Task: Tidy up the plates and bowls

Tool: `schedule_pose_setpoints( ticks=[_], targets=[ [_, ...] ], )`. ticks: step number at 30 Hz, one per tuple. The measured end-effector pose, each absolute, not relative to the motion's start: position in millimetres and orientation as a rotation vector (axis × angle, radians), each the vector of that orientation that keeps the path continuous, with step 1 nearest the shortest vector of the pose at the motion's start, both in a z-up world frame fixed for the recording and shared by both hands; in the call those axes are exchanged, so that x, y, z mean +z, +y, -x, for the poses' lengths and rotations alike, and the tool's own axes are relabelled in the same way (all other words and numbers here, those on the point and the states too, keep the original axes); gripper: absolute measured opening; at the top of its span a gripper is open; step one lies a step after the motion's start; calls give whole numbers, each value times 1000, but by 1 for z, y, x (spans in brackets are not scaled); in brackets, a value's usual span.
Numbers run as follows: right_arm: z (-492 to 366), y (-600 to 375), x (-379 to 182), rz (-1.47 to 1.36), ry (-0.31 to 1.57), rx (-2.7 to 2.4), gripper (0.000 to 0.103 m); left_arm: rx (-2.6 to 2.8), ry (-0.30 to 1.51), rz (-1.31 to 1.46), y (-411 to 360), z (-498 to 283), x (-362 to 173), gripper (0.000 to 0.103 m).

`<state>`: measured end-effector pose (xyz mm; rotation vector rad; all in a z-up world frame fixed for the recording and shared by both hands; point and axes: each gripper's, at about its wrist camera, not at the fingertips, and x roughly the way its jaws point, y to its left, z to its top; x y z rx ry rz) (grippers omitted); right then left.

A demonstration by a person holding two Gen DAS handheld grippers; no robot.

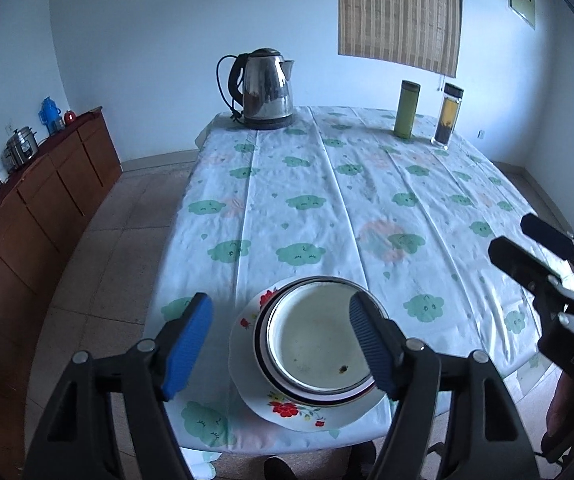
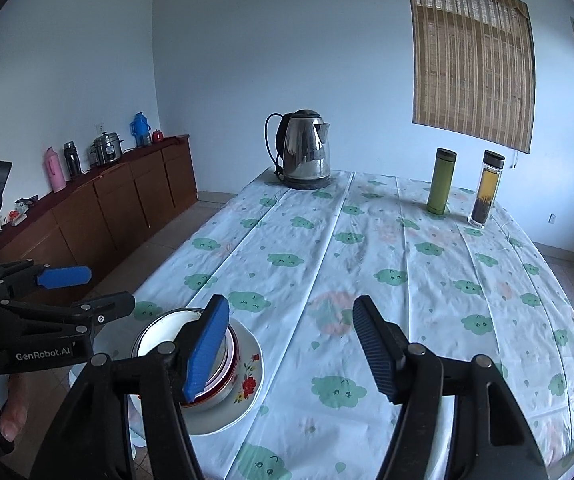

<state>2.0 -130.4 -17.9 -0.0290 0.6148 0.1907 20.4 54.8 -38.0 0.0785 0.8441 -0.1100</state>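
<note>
Left gripper (image 1: 281, 340), blue-padded black jaws wide apart, empty, hovering over stacked white enamel bowls (image 1: 315, 344) on floral white plate (image 1: 255, 394), lower centre. Right gripper (image 2: 291, 344) likewise agape, empty, above cloud-print tablecloth (image 2: 407, 280).

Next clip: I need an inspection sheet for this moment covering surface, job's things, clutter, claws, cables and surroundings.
Surface: table under a cloud-print cloth.
Job's things: bowls nested on a flowered plate at the near edge.
Clutter: kettle, green flask and tea bottle at the far end.
Claws: left claw open above the bowls; right claw open, nothing between its fingers.
Cables: kettle cord looped behind the kettle.
Surroundings: wooden sideboard with flasks and a cooker, bamboo blind, tiled floor.
</note>
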Motion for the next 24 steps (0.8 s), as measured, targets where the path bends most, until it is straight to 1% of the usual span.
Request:
schedule_pose_setpoints(
  ticks=[24],
  targets=[
    [-3, -134, -13, 18, 606, 182, 67, -126, 871, -101, 46, -28, -41, 72]
  ],
)
